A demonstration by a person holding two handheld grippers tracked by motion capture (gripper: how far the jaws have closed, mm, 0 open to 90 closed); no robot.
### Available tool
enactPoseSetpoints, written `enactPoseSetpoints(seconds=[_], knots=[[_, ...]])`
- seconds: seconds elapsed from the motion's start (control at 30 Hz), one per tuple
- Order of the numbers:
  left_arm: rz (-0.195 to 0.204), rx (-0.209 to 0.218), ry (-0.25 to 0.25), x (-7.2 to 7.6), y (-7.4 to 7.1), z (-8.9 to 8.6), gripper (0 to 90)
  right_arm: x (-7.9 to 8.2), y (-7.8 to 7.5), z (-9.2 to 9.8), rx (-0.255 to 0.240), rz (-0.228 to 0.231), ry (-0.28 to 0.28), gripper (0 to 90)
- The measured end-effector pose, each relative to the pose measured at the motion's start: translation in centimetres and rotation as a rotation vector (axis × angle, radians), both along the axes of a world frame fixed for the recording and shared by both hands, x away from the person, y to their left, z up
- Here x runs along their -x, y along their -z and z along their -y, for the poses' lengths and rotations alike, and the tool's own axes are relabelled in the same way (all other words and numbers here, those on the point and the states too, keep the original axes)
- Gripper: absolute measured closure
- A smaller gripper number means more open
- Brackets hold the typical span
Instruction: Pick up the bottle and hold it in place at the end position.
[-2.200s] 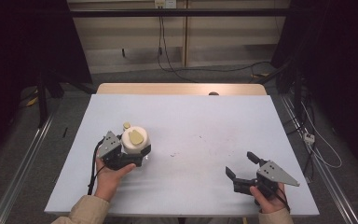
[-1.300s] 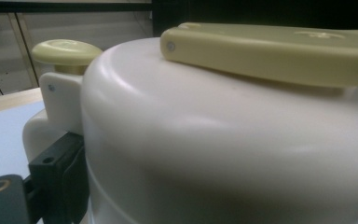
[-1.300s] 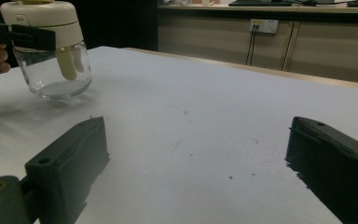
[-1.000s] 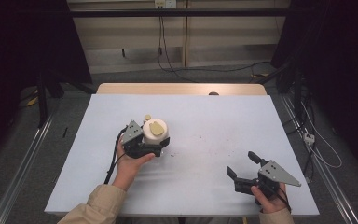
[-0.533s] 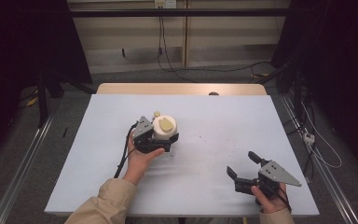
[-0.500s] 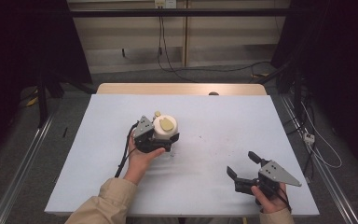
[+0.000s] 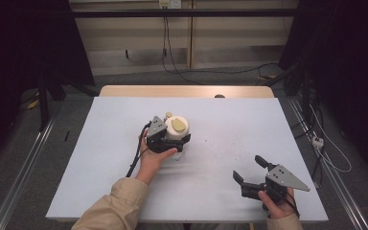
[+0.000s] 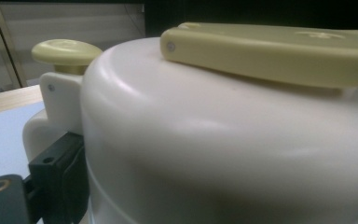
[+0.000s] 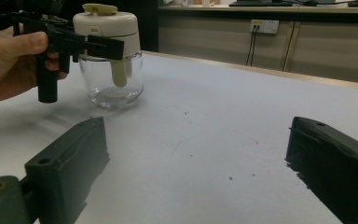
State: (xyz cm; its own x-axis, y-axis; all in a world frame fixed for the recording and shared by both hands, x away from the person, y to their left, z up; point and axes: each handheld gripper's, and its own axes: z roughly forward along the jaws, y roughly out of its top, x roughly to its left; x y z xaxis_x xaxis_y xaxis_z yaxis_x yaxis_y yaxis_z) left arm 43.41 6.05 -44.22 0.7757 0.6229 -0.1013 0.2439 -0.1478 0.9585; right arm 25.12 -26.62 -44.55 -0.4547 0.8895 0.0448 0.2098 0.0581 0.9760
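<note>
A clear glass jar with a white domed lid stands near the middle of the pale table. The lid carries a flat yellow handle and a yellow knob. My left gripper is shut on the white lid, one black finger pressed against its side. In the right gripper view the left gripper clamps the lid from the side, and the jar's base looks to be at the table surface. My right gripper rests open near the front right edge, with nothing between its jaws.
A wooden strip runs along the table's far edge, with a small dark object on it. Cables lie on the floor to the right. Metal rails run along both sides of the table.
My left gripper has carried the jar from the table's left side to the right and farther away, toward the middle. The right gripper has stayed in place, open.
</note>
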Motion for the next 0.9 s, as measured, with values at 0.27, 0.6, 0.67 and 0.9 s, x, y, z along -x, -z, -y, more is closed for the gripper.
enactPoseSetpoints(seconds=[0.27, 0.6, 0.67, 0.9], knots=[[0.000, -0.001, 0.008, -0.6, 0.0, 1.3, 6.1, 0.0, 0.0, 0.1, 0.003, 0.001, -0.003, 4.6], [0.005, -0.010, 0.015, -1.1, 0.1, 2.6, 6.1, 0.0, 0.0, 0.2, 0.001, 0.001, -0.005, 4.6], [0.005, -0.012, 0.017, -1.2, 0.2, 2.7, 6.1, 0.0, 0.0, 0.2, 0.000, 0.001, -0.006, 4.6], [-0.008, -0.019, 0.025, -1.3, 0.8, 2.8, 6.1, 0.0, 0.0, 0.2, -0.001, 0.000, -0.009, 4.6]])
